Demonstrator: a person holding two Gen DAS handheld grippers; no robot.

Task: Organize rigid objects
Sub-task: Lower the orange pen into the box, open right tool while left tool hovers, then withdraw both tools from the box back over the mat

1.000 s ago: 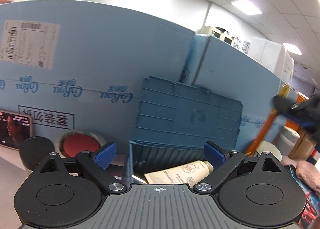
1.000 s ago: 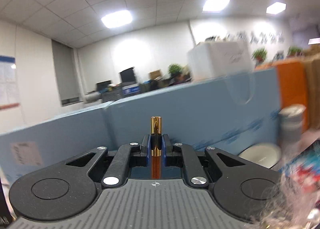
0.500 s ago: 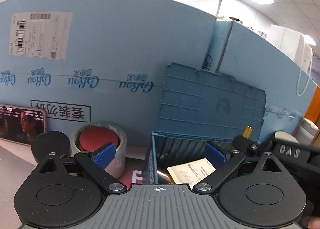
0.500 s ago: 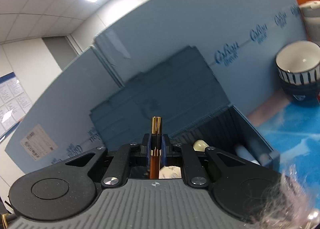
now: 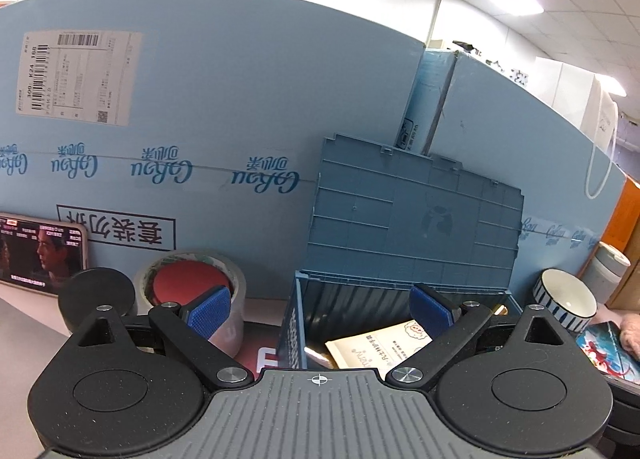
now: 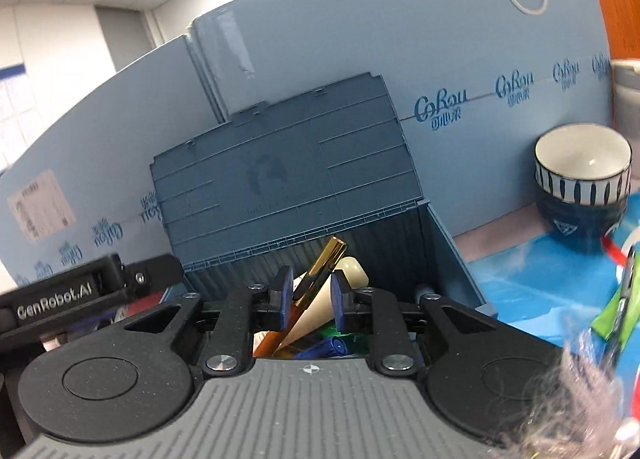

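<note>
The right gripper (image 6: 308, 297) is hanging over the open blue plastic box (image 6: 448, 255) in the middle of its picture. Its jaws are opening, and the thin gold and orange pen (image 6: 320, 273) is leaning loose between the blue pads, tipped to the right. The pads do not look like they are pressing on it. The pen's low end is already down among the things in the box, next to a cream tube (image 6: 344, 287).

This looks like the dropping step. Next, the jaws probably need to open more and the gripper lift away, so the pen slides in.

The left gripper (image 5: 320, 309) is waiting in front of the same box (image 5: 294, 323), low in its picture. Its jaws are standing wide apart and holding nothing.

A blue-and-white striped bowl (image 6: 582, 175) is sitting at the right on a blue mat (image 6: 520, 283). A roll of tape (image 5: 192, 283) and a phone (image 5: 40, 255) are sitting at the lower left of the left view. Big light-blue cardboard boxes (image 5: 240, 99) are making a wall behind, under a white tiled ceiling with lights.
</note>
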